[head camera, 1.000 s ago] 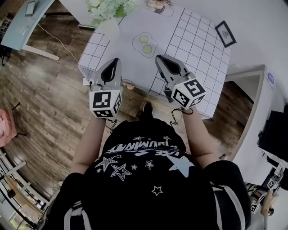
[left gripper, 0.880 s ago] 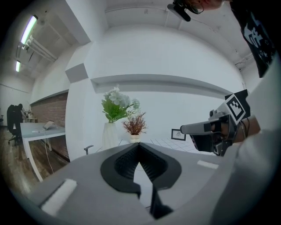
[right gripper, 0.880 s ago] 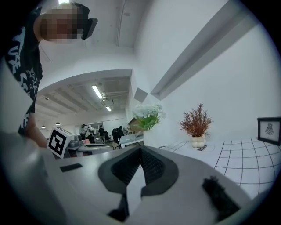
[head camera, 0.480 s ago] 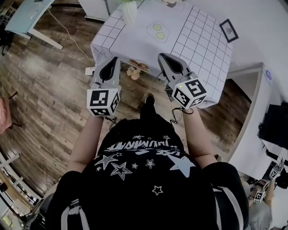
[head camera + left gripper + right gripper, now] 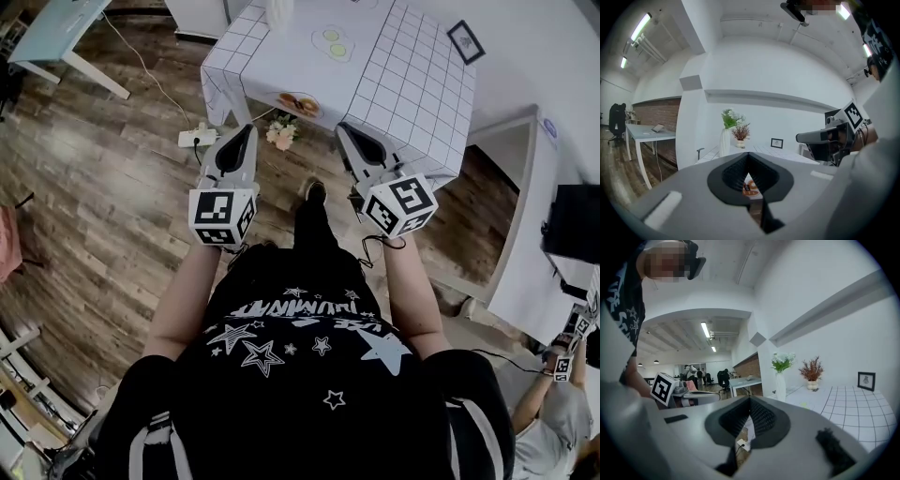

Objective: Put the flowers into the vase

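A tall white vase [image 5: 724, 142] with green and white flowers [image 5: 731, 117] in it stands on the far side of the white checked table [image 5: 412, 89]; the right gripper view shows the vase [image 5: 781, 386] too. A small pinkish flower bunch [image 5: 281, 133] lies on the wooden floor by the table's near edge. My left gripper [image 5: 246, 132] and right gripper [image 5: 345, 129] are held out level over the floor, short of the table. Both are shut with nothing between the jaws. Each gripper's closed tips, left [image 5: 749, 155] and right [image 5: 750, 400], point toward the table.
On the table are a plate of orange food [image 5: 298, 103], an egg-shaped mat [image 5: 333, 42], a small picture frame [image 5: 466, 42] and a pot with a reddish dried plant [image 5: 812, 373]. A power strip [image 5: 199, 138] with its cable lies on the floor. People and desks fill the far room.
The table has drawn away toward the top of the head view as the person stepped back. Both grippers came back with the person, off the table's edge and over the floor, still shut.
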